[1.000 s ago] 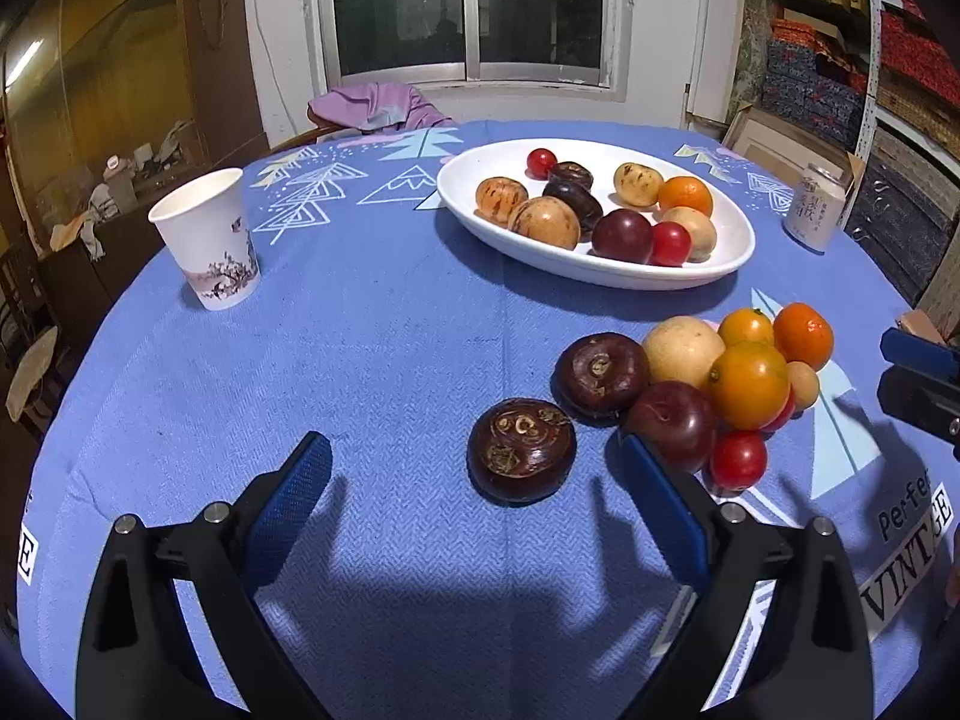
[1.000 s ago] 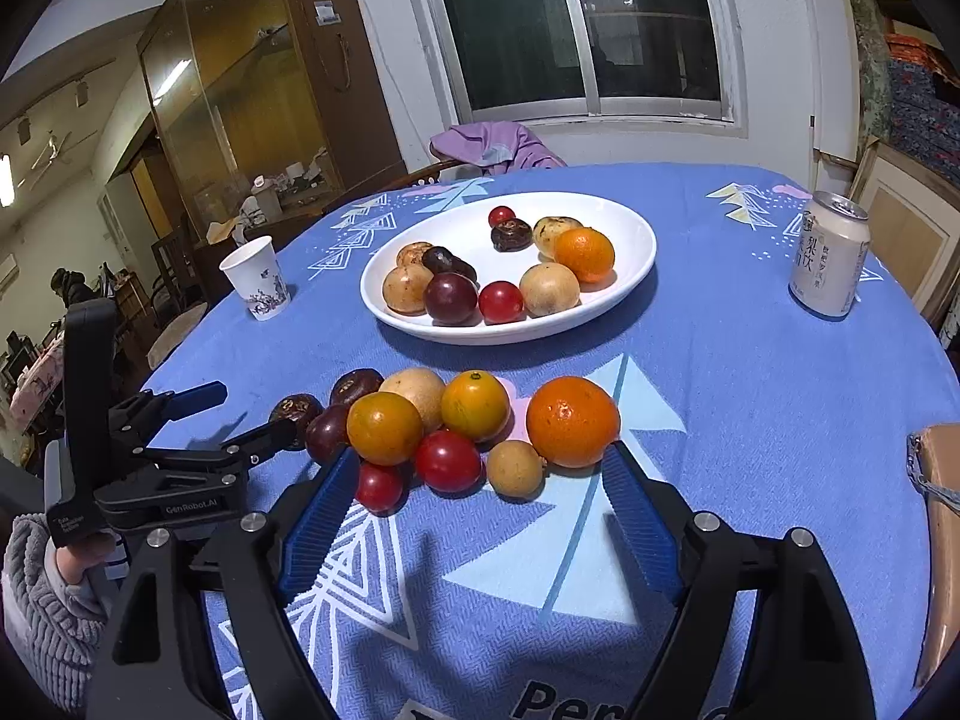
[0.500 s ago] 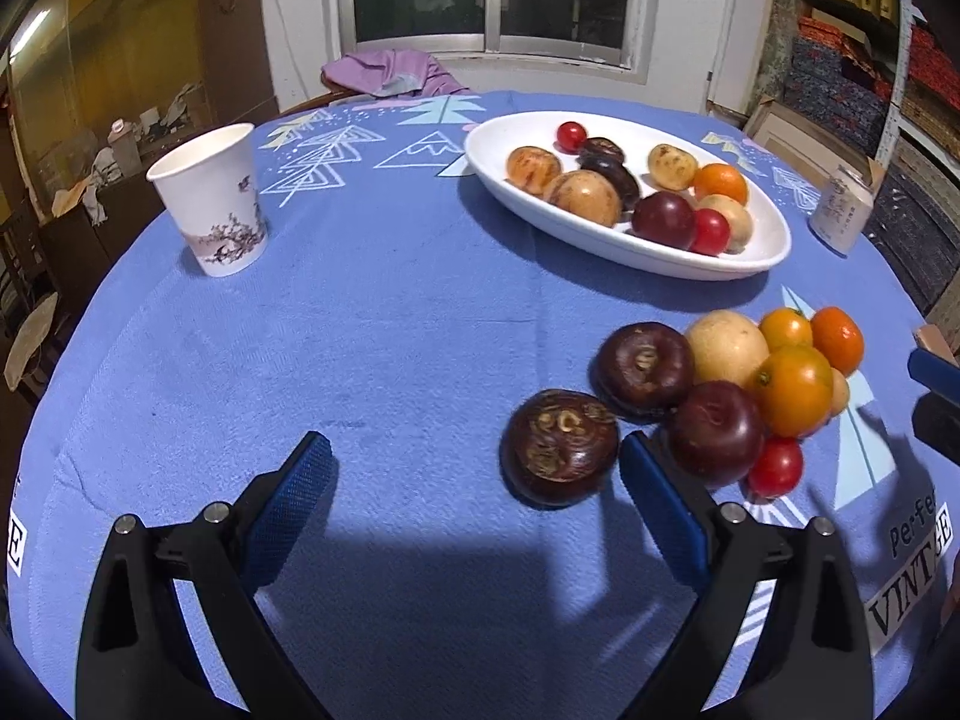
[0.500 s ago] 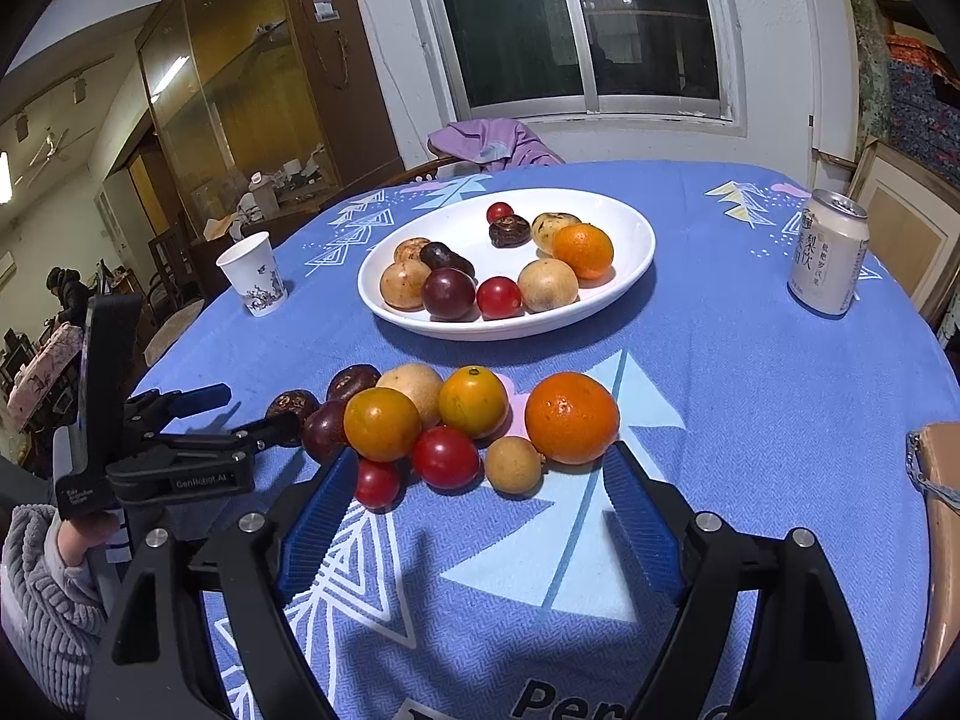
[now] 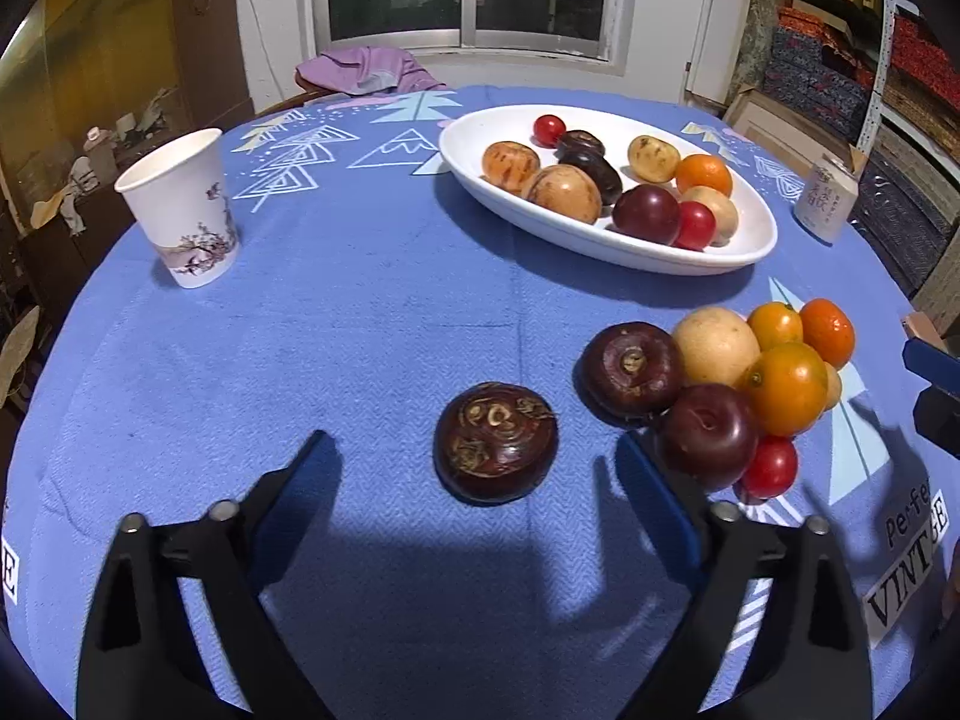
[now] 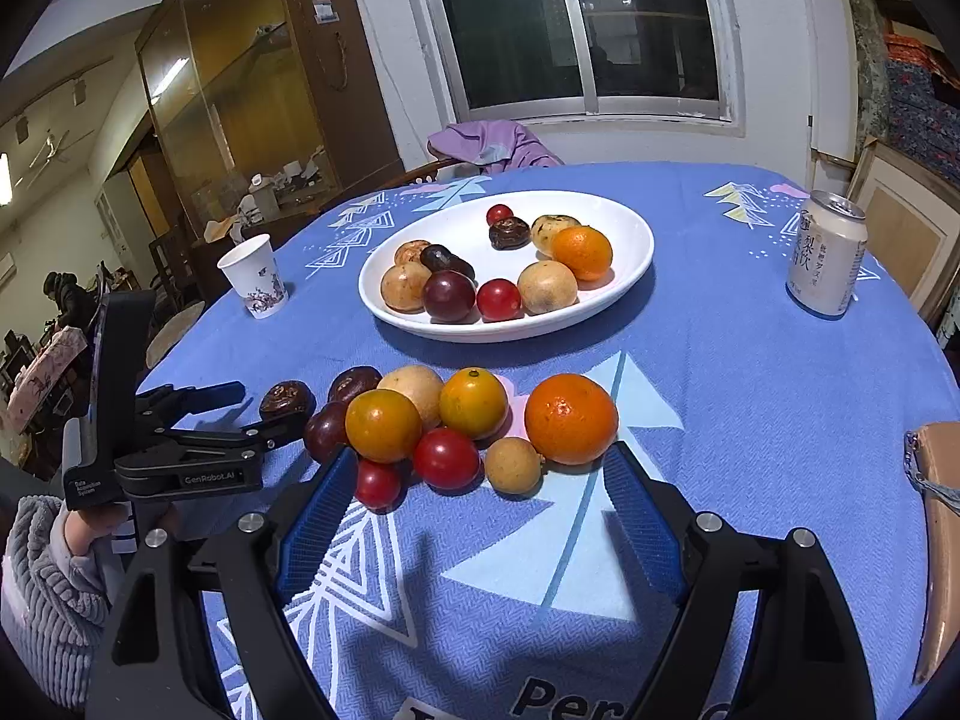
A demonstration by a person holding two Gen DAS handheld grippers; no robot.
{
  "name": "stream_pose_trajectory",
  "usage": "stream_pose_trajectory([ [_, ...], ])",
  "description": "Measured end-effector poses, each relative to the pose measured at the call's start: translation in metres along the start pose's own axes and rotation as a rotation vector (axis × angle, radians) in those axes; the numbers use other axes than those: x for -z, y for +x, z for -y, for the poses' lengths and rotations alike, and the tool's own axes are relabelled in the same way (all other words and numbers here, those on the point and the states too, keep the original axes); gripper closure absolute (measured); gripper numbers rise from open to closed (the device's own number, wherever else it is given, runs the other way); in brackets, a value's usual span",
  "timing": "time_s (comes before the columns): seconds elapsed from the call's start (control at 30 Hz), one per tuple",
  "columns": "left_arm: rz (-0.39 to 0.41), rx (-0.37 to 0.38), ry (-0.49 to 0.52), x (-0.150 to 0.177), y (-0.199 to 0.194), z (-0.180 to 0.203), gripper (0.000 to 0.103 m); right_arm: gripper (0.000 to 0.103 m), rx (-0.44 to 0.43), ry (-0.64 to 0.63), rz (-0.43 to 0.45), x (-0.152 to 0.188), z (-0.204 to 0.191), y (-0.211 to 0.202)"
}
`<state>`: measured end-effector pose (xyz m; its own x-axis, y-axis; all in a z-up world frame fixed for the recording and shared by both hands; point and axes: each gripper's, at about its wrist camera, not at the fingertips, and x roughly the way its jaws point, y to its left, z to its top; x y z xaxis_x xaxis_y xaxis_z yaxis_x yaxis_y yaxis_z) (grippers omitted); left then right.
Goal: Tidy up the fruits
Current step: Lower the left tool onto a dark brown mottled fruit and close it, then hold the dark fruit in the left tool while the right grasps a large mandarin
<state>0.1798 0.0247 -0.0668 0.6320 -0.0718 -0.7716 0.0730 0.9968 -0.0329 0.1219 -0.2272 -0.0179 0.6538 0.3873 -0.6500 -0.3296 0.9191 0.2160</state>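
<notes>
On the blue tabletop (image 5: 372,324), at about twelve o'clock from the left gripper (image 5: 474,480), lay a dark brown water chestnut (image 5: 495,441), set a little apart from the loose pile of fruit (image 6: 474,420) at its two o'clock. The left jaws had just been closing, and they had come in from their wider spread of a second before. The chestnut sat between them, but bare cloth showed on both sides of it, so the jaws were apart and clamped on nothing. The right-hand blue pad (image 5: 654,498) stood just beside a dark plum (image 5: 708,435) at the edge of the pile; whether it touched that plum could not be told.

The right gripper (image 6: 474,510) had not shifted over that second. Its jaws stood wide apart and empty, with the red tomatoes and a small tan fruit (image 6: 513,465) of the pile at its twelve o'clock.

The white oval plate (image 5: 600,240) lay farther off, at about one o'clock from the left gripper, and already held several fruits. A paper cup (image 5: 180,210) stood at ten o'clock and a drink can (image 6: 827,255) near the far right edge.

The closing suggested that the lone chestnut was the next fruit meant for the plate. The pick looked begun but not made, and most of the loose pile was yet to be moved.
</notes>
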Motion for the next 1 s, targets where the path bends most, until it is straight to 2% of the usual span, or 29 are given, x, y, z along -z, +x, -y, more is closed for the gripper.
stream_pose_trajectory([
  [0.03, -0.006, 0.01, -0.005, 0.0, 0.002, -0.001, 0.03, 0.018, -0.002, 0.001, 0.001, 0.0, 0.0, 0.0],
  [0.07, -0.017, 0.017, -0.014, -0.001, 0.005, -0.003, 0.032, 0.018, -0.003, 0.001, 0.002, 0.0, 0.0, -0.001],
  [0.3, -0.022, 0.019, -0.021, -0.005, 0.011, -0.006, 0.037, 0.018, 0.003, 0.006, 0.002, -0.002, 0.003, 0.0],
  [0.37, -0.019, 0.016, -0.015, -0.006, 0.011, -0.005, 0.047, 0.018, 0.01, 0.013, 0.008, -0.004, 0.008, -0.002],
  [0.4, -0.017, 0.019, -0.011, -0.006, 0.01, -0.005, 0.058, 0.018, 0.015, 0.018, 0.011, -0.004, 0.012, -0.002],
  [0.43, -0.014, 0.021, -0.003, -0.006, 0.01, -0.004, 0.061, 0.018, 0.026, 0.028, 0.017, -0.006, 0.017, -0.003],
  [0.6, -0.013, 0.02, 0.02, -0.003, 0.007, 0.0, 0.062, 0.018, 0.084, 0.089, 0.034, -0.011, 0.046, -0.005],
  [0.73, -0.015, 0.023, 0.014, -0.002, 0.006, -0.001, 0.061, 0.026, 0.101, 0.127, 0.026, -0.011, 0.061, -0.003],
  [0.87, -0.018, 0.013, 0.018, -0.002, 0.007, 0.0, 0.061, 0.033, 0.106, 0.106, -0.001, -0.009, 0.056, 0.008],
  [1.0, -0.019, 0.008, 0.023, -0.001, 0.007, 0.001, 0.061, 0.034, 0.105, 0.046, -0.016, -0.007, 0.04, 0.018],
])
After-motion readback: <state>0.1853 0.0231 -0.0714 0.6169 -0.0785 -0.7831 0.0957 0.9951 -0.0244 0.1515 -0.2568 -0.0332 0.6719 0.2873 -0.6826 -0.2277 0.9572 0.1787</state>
